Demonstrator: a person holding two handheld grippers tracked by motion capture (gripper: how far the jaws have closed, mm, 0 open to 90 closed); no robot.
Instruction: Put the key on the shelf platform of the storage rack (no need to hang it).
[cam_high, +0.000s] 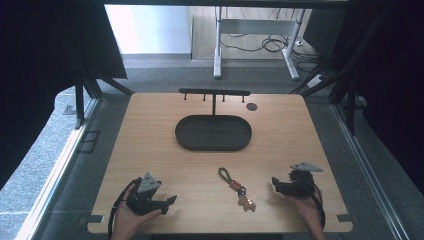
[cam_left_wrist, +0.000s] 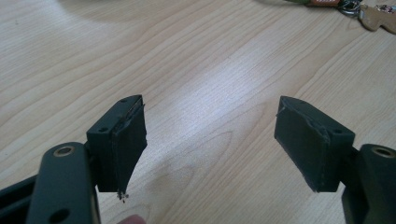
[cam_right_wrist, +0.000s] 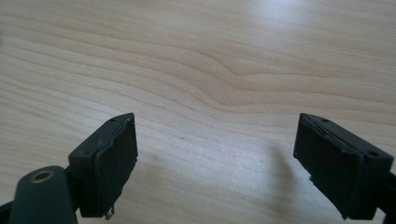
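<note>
A keychain (cam_high: 236, 187) with an olive cord loop, an orange band and a tan charm lies on the wooden table (cam_high: 150, 140) near the front, between my two grippers. The left gripper (cam_high: 172, 200) rests at the front left, pointing right toward it, jaws wide apart and empty. In the left gripper view the left gripper (cam_left_wrist: 210, 140) hovers over bare wood, with the keychain (cam_left_wrist: 355, 9) at the top right corner. At the front right, the right gripper (cam_high: 274, 182) points left, apart from the keychain. The right gripper (cam_right_wrist: 215, 158) is open with nothing between its pads.
A black oval tray (cam_high: 213, 133) sits in the table's middle, with a black T-shaped hook rack (cam_high: 214, 93) standing behind it. A small dark disc (cam_high: 251, 106) lies at the back right. Black curtains flank the table on both sides.
</note>
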